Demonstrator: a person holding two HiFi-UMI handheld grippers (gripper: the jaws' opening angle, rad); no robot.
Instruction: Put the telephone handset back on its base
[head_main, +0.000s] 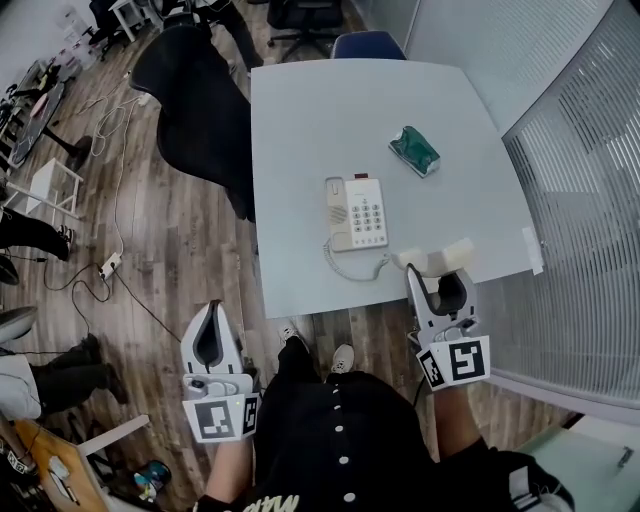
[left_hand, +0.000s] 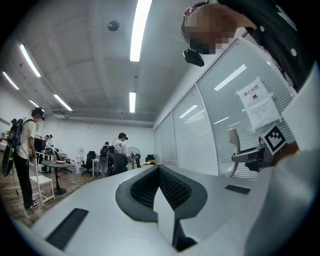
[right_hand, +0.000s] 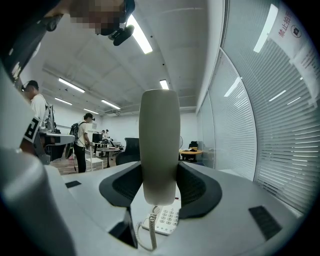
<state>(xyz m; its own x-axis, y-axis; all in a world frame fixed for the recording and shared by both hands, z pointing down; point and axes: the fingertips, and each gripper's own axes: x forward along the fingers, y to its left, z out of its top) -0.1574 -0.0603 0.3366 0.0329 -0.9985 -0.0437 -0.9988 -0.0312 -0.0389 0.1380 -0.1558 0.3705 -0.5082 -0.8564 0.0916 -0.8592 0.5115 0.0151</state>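
The cream telephone base (head_main: 357, 212) with its keypad lies near the middle of the white table (head_main: 310, 110). Its cradle side is bare. The cream handset (head_main: 436, 257) is lifted over the table's front right edge, and my right gripper (head_main: 432, 272) is shut on it. A coiled cord (head_main: 352, 268) runs from the handset back to the base. In the right gripper view the handset (right_hand: 159, 145) stands upright between the jaws, with the base (right_hand: 165, 220) below it. My left gripper (head_main: 212, 320) hangs off the table to the left, over the floor, shut and holding nothing (left_hand: 160, 172).
A green packet (head_main: 414, 150) lies on the table beyond the telephone. A black office chair (head_main: 195, 95) stands at the table's left and a blue chair (head_main: 368, 45) at its far end. A glass wall with blinds (head_main: 580, 200) runs along the right. Cables lie on the wooden floor (head_main: 110, 265).
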